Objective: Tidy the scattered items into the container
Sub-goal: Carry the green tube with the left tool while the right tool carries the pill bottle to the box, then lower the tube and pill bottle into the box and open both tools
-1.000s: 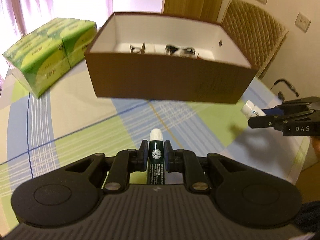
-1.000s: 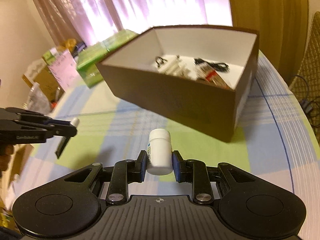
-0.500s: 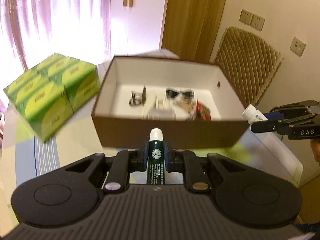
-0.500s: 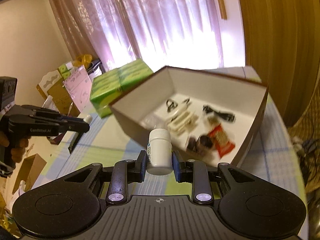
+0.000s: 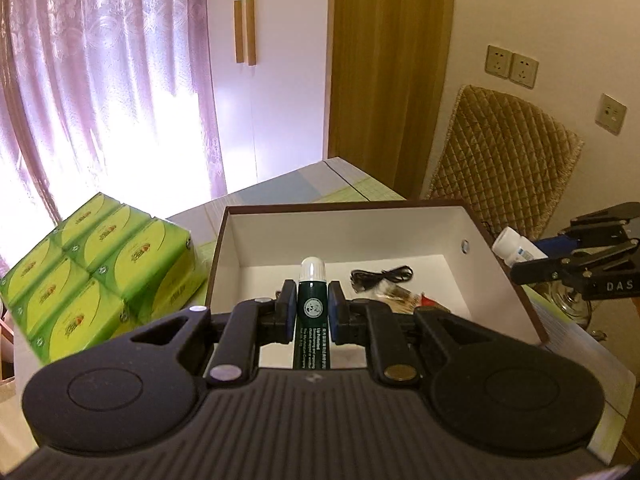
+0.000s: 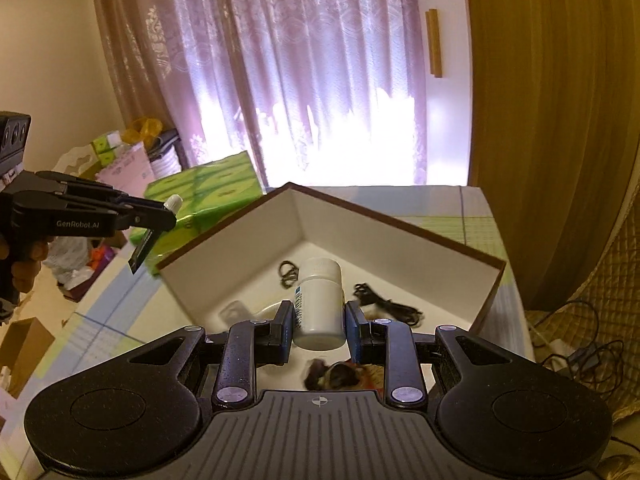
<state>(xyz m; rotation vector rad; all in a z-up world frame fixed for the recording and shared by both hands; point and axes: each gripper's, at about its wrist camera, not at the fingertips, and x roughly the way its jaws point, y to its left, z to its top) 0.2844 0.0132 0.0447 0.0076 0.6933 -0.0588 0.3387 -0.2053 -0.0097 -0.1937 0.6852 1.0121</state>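
- Pink-lilac curtains point(image 6: 320, 92) are glowing with daylight behind a table point(image 5: 304, 184) covered in a blue, green and white checked cloth.
- Sitting on the table is an open box point(image 5: 508, 276), brown outside and white inside, serving as the container.
- Lying on the box floor are a coiled black cable point(image 5: 380, 276), a small dark ring-shaped item point(image 6: 289, 274) and a red packet point(image 5: 427, 301); other small pieces are too blurred to name.
- The left gripper point(image 5: 312, 312) is clamping a dark green tube with a white cap point(image 5: 312, 308), holding it upright above the near edge of the box.
- The right gripper point(image 6: 319, 320) is squeezing a white pill bottle point(image 6: 320, 304) at its sides, holding it over the open box.
- Seen from the left wrist, the right gripper is hanging by the box's right wall.
- A stack of green tissue packs point(image 5: 100, 272) is sitting beside the box on the left.
- A quilted tan chair back point(image 5: 504, 160) is standing behind the table by the wall.
- A person's hand point(image 6: 24, 256) is gripping the left tool's handle.
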